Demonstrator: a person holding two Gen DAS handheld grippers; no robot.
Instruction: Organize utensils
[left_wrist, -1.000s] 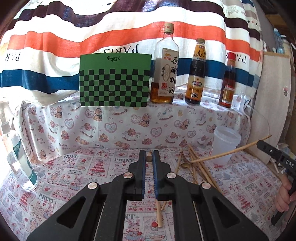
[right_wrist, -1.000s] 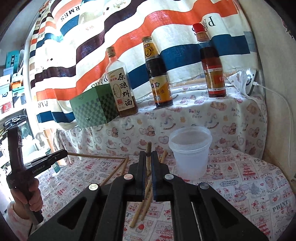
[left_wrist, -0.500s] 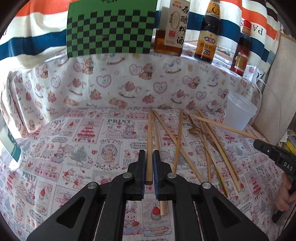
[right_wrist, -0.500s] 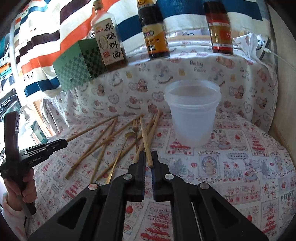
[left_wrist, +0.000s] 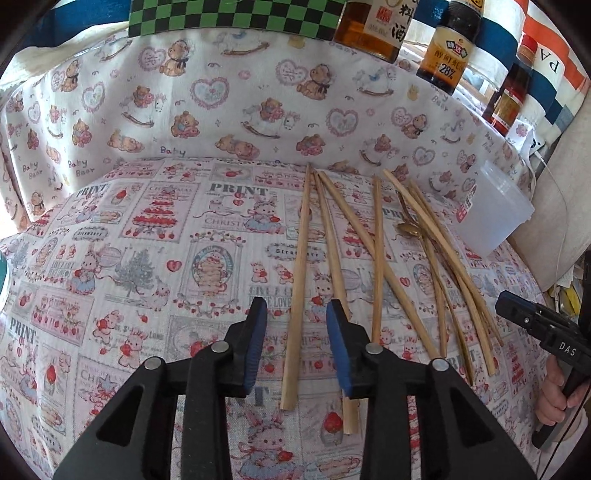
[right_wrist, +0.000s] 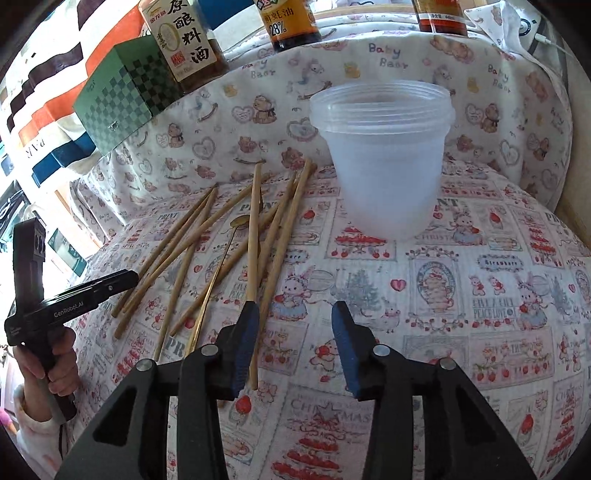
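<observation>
Several wooden chopsticks (left_wrist: 376, 258) lie scattered on the printed cloth, with a small gold spoon (left_wrist: 408, 229) among them. My left gripper (left_wrist: 295, 314) is open, low over the cloth, and one chopstick (left_wrist: 297, 295) lies between its jaws. My right gripper (right_wrist: 291, 314) is open and empty; a chopstick (right_wrist: 253, 236) lies by its left finger. The gold spoon (right_wrist: 221, 266) shows in the right wrist view too. A clear plastic cup (right_wrist: 384, 155) stands upright behind the right gripper and at the right in the left wrist view (left_wrist: 487, 214).
A raised ledge under bear-print cloth (left_wrist: 221, 92) runs along the back and carries sauce bottles (left_wrist: 448, 48) and a green checkered box (right_wrist: 122, 92). A white panel (left_wrist: 561, 206) stands at the far right.
Both grippers have opened and let go of their chopsticks, which now lie on the cloth. Both have dropped lower and closer to the table.
</observation>
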